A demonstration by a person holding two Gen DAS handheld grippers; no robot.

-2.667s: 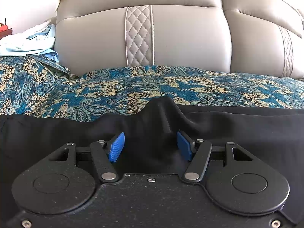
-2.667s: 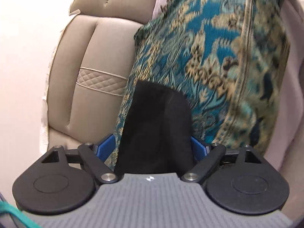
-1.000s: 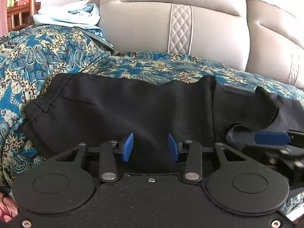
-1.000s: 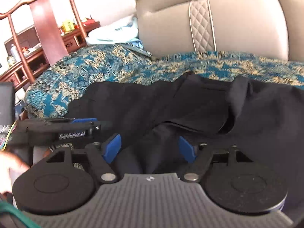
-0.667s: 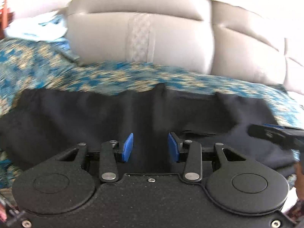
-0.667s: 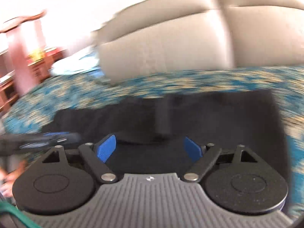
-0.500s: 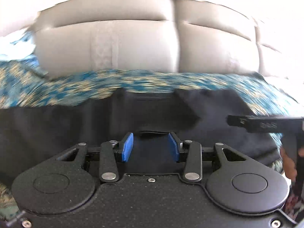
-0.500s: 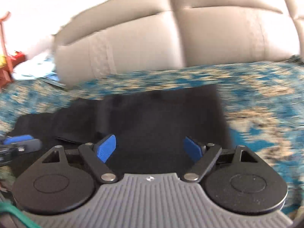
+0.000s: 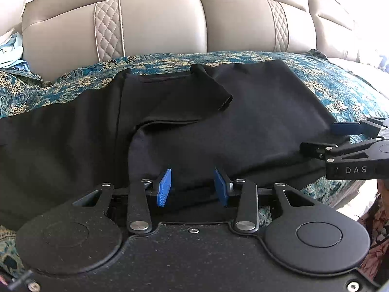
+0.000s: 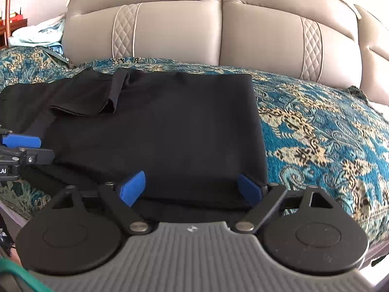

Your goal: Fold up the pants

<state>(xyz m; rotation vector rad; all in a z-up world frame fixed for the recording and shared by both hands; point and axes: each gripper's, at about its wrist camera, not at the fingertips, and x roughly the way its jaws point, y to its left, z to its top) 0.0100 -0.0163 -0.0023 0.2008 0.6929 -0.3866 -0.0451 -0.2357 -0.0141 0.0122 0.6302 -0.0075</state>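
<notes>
Black pants [image 9: 218, 126] lie spread on the patterned sofa cover, with one part folded over itself; a loose flap [image 9: 209, 90] lies near the far edge. My left gripper [image 9: 193, 186] is open, its blue pads at the near edge of the fabric with nothing between them. My right gripper [image 10: 192, 187] is open wide over the near edge of the pants [image 10: 170, 126], close to their right edge. The right gripper also shows at the right of the left wrist view [image 9: 345, 131]. The left gripper shows at the left of the right wrist view [image 10: 22, 143].
A blue and gold paisley cover [image 10: 316, 131] drapes the seat. The grey leather sofa back [image 9: 170, 22] rises behind. Light blue cloth [image 10: 36, 36] is heaped at the far left. The sofa's front edge is just below the grippers.
Both grippers have swung to the right along the pants and steadied. The right gripper, which held black fabric 2.7 s ago, is now open and empty, with that fabric lying folded over.
</notes>
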